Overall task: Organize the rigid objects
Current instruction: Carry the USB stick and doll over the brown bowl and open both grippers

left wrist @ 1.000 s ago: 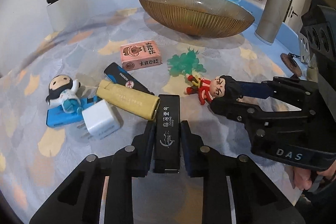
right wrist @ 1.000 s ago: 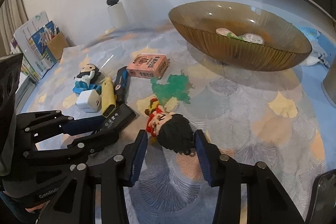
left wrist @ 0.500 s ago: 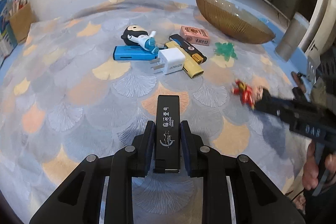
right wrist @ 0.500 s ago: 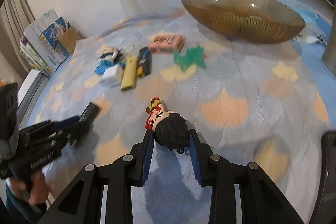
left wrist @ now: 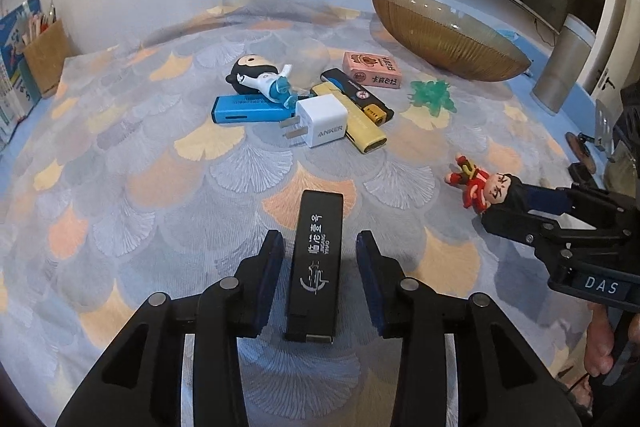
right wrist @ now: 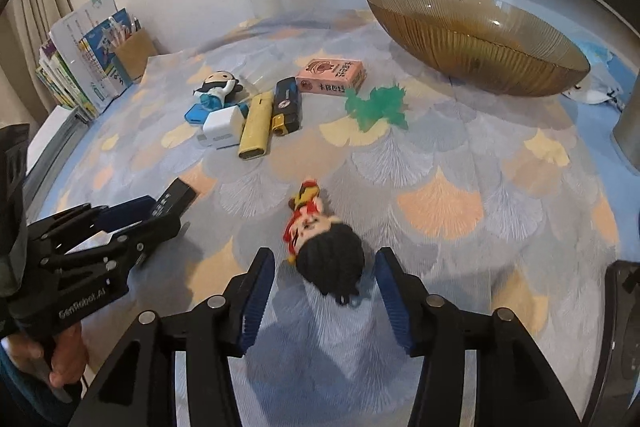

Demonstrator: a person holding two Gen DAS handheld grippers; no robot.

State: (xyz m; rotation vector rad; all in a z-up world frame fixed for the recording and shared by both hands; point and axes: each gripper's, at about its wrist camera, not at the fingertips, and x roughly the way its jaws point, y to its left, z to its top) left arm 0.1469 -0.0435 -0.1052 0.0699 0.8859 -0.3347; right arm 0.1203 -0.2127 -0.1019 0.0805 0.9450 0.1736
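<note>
The left gripper (left wrist: 320, 279) has its jaws opening, pads standing clear on either side of a slim black rectangular lighter with white lettering (left wrist: 318, 263), which lies flat on the fan-patterned blue and orange tablecloth (left wrist: 140, 187) between the fingers, its far end reaching past the tips. The right gripper (right wrist: 324, 291) is opening too; the small red-suited figurine with a large black-haired head (right wrist: 320, 243) lies on the cloth with its head between the pads, touching neither, and its body pointing away beyond the fingertips.

The lighter looks light, stiff and smooth-sided (likely a little slippery), so its long flat sides across the middle are the sensible place to pinch. The figurine seems light and top-heavy; the round head offers the widest purchase, though it may roll, while the thin limbs look breakable.

Well ahead of both sets of fingers sits the remaining cluster: a white cube charger (left wrist: 324, 121), a yellow lighter (left wrist: 360, 131), a pink card box (left wrist: 372, 69) and a ribbed amber glass bowl (left wrist: 444, 39).
</note>
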